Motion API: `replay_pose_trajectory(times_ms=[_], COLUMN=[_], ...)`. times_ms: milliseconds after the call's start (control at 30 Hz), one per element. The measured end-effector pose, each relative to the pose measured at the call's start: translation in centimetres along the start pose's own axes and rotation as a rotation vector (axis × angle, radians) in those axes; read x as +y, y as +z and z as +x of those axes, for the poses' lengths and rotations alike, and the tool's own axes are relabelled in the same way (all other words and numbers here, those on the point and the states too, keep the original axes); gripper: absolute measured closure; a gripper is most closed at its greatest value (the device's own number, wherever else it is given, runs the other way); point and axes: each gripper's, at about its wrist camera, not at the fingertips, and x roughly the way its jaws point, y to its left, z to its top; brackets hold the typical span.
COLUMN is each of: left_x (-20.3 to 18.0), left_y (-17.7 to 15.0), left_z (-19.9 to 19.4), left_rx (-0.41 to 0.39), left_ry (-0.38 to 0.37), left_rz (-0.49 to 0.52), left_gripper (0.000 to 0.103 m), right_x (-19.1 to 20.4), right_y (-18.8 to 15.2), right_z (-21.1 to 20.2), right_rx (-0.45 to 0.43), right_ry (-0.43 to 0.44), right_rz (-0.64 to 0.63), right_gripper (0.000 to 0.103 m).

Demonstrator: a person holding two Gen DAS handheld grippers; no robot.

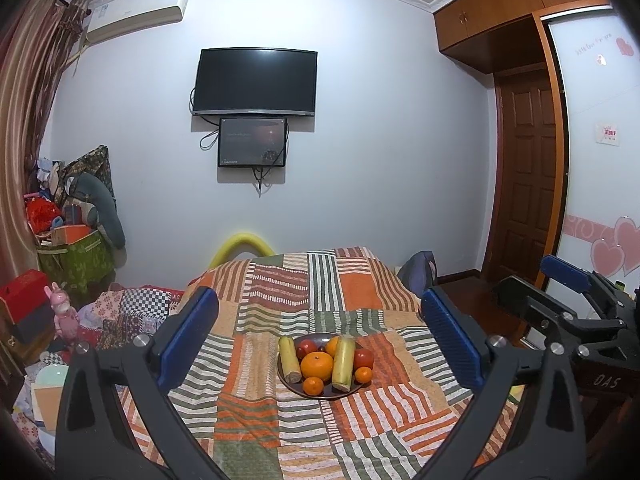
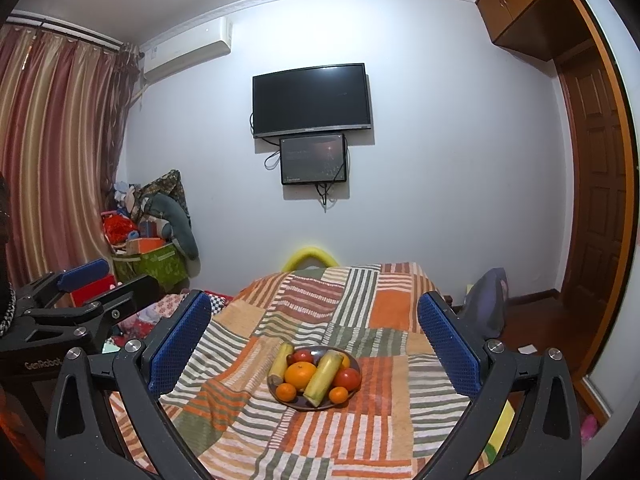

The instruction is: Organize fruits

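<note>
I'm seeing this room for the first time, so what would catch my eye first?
A metal plate heaped with fruit sits mid-table on a striped patchwork cloth, a big orange in its middle. The left gripper and the right gripper hang open before it. A dark TV is mounted on the far wall.

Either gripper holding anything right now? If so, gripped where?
Nothing held. The left gripper and the right gripper both have jaws wide open and empty, short of the fruit plate on the patchwork cloth.
</note>
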Motion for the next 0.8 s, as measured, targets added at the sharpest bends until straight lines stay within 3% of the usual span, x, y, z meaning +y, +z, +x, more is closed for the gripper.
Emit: replay_pose_trajectory(times_ms=[800], left_x=[-0.97], left_y=[-0.10], left_z=[-0.44], left_rx=[-0.002], left_ry=[-0.014], left_rz=[0.020], left_gripper=[0.000], right_x=[-0.34], right_y=[0.15], right_z=[0.26], right_rx=[0.004], right_ry=[-0.010], right_rz=[0.031], right_gripper=[0.000])
